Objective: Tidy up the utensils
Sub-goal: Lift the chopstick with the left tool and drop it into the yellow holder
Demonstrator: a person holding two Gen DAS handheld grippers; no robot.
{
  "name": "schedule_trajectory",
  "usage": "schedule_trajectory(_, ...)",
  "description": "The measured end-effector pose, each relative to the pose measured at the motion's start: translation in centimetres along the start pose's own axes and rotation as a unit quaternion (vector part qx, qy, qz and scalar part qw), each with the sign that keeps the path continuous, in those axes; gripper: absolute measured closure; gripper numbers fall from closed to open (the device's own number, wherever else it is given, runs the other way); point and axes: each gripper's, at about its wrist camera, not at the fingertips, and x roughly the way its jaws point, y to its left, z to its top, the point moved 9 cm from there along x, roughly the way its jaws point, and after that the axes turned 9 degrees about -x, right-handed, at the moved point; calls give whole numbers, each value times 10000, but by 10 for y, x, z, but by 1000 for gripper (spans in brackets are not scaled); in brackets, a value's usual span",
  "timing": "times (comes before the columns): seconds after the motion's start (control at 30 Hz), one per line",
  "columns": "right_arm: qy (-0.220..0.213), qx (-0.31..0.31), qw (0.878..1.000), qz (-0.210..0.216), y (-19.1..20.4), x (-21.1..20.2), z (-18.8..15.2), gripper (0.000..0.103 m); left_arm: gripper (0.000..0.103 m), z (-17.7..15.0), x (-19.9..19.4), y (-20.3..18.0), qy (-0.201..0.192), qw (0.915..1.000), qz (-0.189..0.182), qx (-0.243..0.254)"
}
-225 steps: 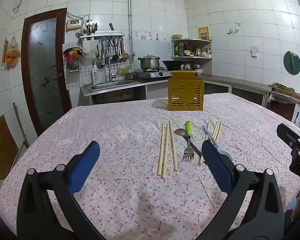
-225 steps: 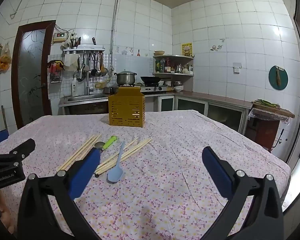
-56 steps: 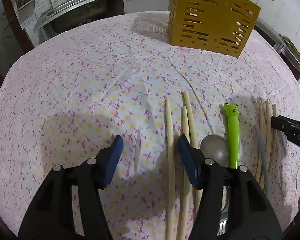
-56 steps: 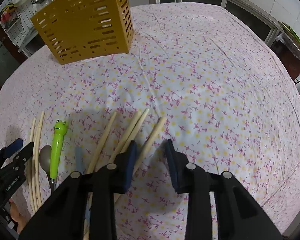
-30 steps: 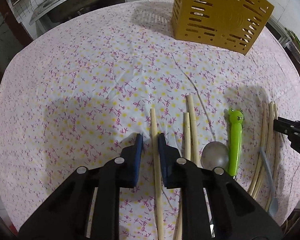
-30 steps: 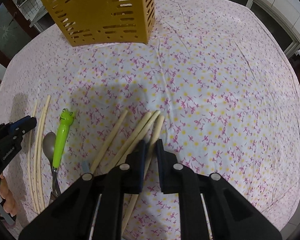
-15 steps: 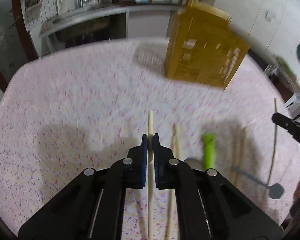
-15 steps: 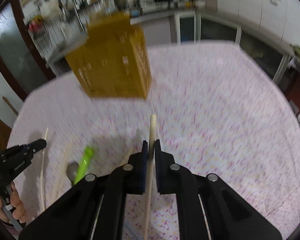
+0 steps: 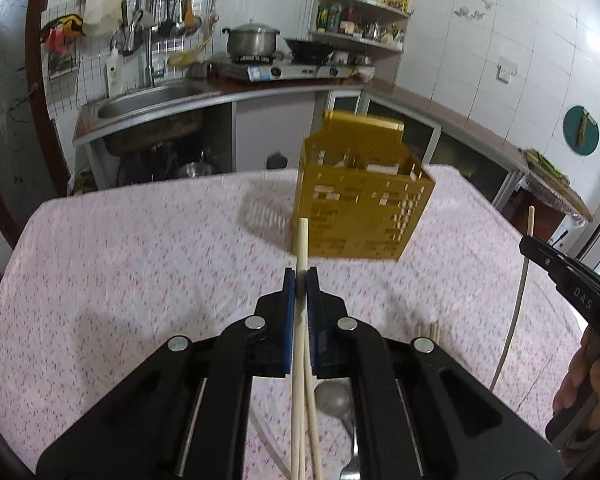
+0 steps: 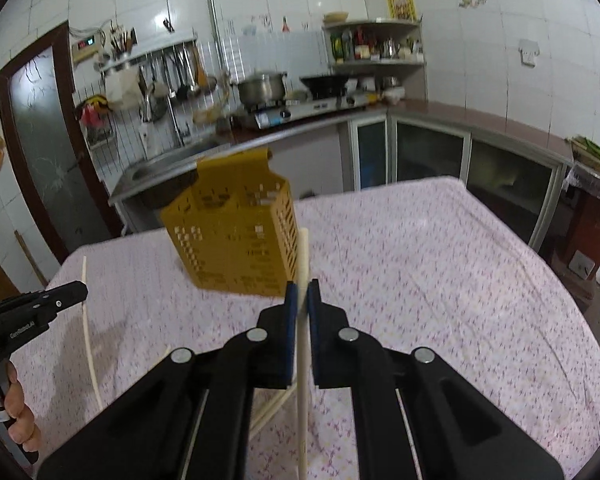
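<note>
Each gripper, left gripper (image 9: 300, 282) and right gripper (image 10: 302, 294), clamps one chopstick (image 9: 302, 240) (image 10: 303, 256) lengthwise between its pads, tip pointing forward toward the yellow utensil holder (image 9: 360, 208).

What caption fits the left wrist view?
Left gripper clamps a chopstick above the floral tablecloth, yellow holder ahead.

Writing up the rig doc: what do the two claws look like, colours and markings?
Both match: matte black plastic linkage arms with round silver pivot bolts, blue pads lining the fingers. The left claw and right claw show white lettering on the side, only partly legible. Bare hands hold them; no cables or sleeves visible.
</note>
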Motion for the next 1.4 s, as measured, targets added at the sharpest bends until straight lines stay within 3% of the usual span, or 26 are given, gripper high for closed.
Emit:
schedule_trajectory(0.3, -643, -27, 9979, -107, 2, -7, 44, 97, 99, 43, -6, -21, -537, 9981, -289, 20)
schedule_trajectory(0.83, -1466, 42, 9892, -84, -2, 10, 92, 97, 99, 86, -2, -27, -775, 9963, -363, 88)
schedule_trajectory(1.0, -1901, -50, 9817, -58, 7, 2, 133, 97, 99, 119, -15, -40, -964, 9944, -371, 211)
schedule_trajectory(1.17, -2247, -4, 9744, 0, 12, -4, 181, 97, 99, 169, -32, -62, -1397, 9887, -355, 406)
schedule_trajectory(1.4, -2490, -175, 9683, -140, 24, 20, 219, 97, 99, 212, -13, -80, -1750, 9822, -357, 585)
